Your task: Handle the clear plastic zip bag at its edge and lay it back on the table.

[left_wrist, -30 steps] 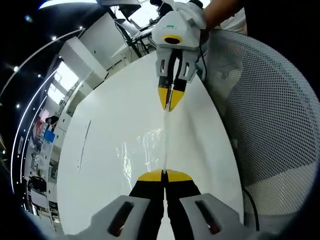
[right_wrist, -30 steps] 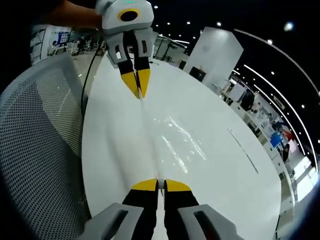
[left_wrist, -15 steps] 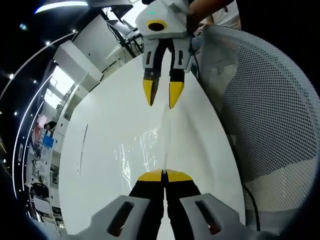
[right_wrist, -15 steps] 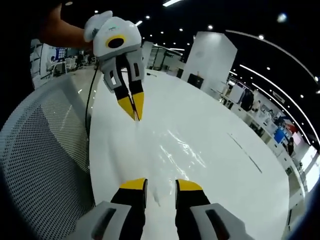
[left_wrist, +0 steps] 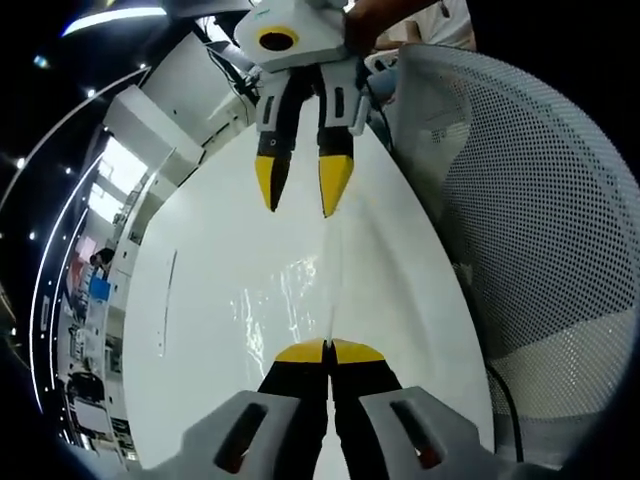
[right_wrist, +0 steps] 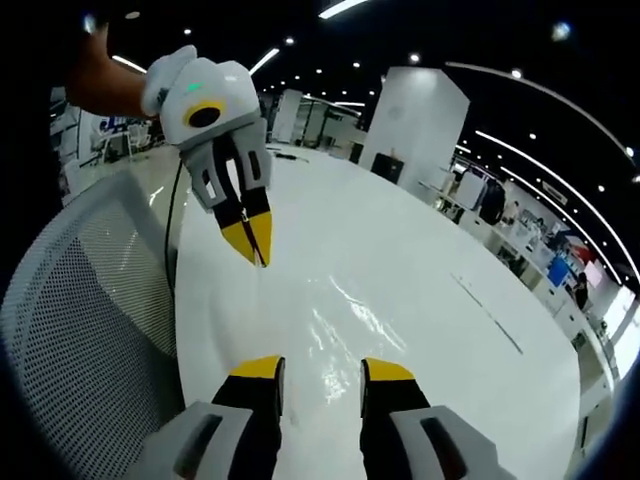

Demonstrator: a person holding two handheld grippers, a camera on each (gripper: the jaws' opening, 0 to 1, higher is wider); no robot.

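bag [left_wrist: 300, 290] lies on table [left_wrist: 200, 330], mid frame, edge running up from your left gripper [left_wrist: 329, 350] | left pinches that edge, nearer | right gripper [left_wrist: 298, 195] spread wide, upper frame, off bag

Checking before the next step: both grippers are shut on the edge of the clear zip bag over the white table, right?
Not quite. The left gripper is shut on the clear zip bag, but the right gripper is open, its jaws apart and off the bag, as the right gripper view shows. The bag is over the white table.
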